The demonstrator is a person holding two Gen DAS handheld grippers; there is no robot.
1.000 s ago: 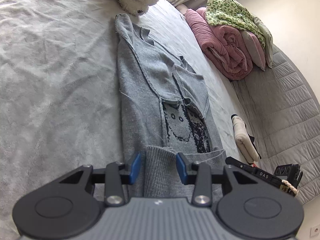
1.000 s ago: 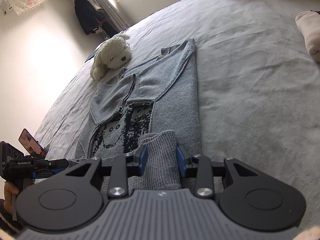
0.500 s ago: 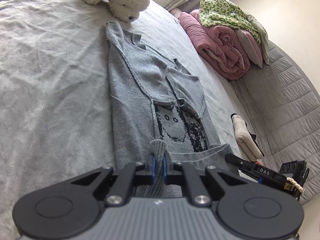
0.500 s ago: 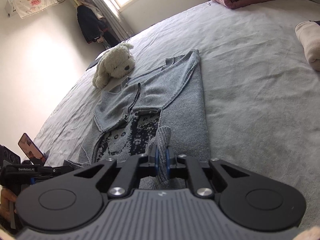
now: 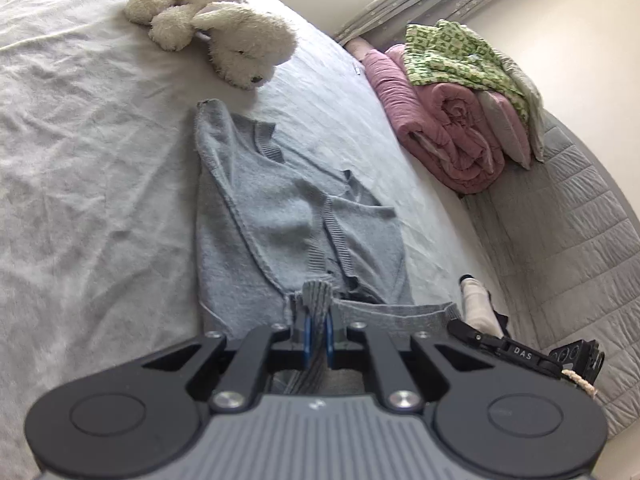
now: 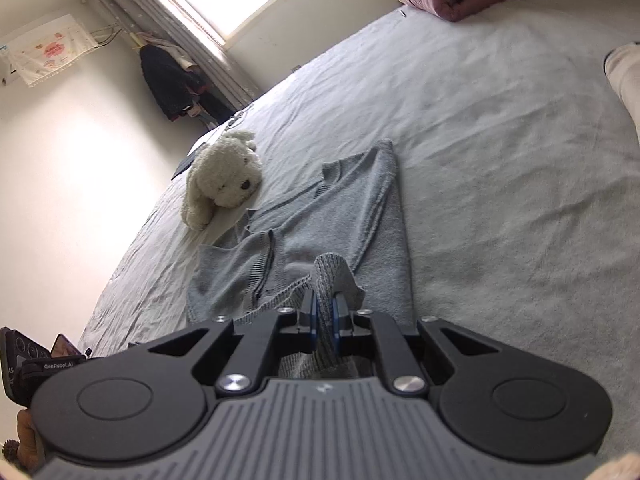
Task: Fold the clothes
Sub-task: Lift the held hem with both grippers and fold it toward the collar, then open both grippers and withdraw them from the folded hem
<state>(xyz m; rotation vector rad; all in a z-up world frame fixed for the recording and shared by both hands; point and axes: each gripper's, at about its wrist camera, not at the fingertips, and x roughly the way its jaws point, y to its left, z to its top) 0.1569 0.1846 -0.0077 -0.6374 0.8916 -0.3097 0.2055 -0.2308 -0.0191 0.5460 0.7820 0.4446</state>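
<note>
Grey bedding point(image 5: 80, 168) spreads under everything, with a white plush dog point(image 5: 224, 36) near the far end and rolled pink quilts point(image 5: 440, 128) stacked by the wall. On it lies the grey sweater point(image 5: 280, 208), its sleeves folded in. My left gripper point(image 5: 316, 336) is pinched tight on the ribbed hem point(image 5: 316, 300), lifted off the bed. My right gripper point(image 6: 325, 320) is clamped just as narrowly on the same hem at the other corner, a bunch of knit standing up between its pads.
</note>
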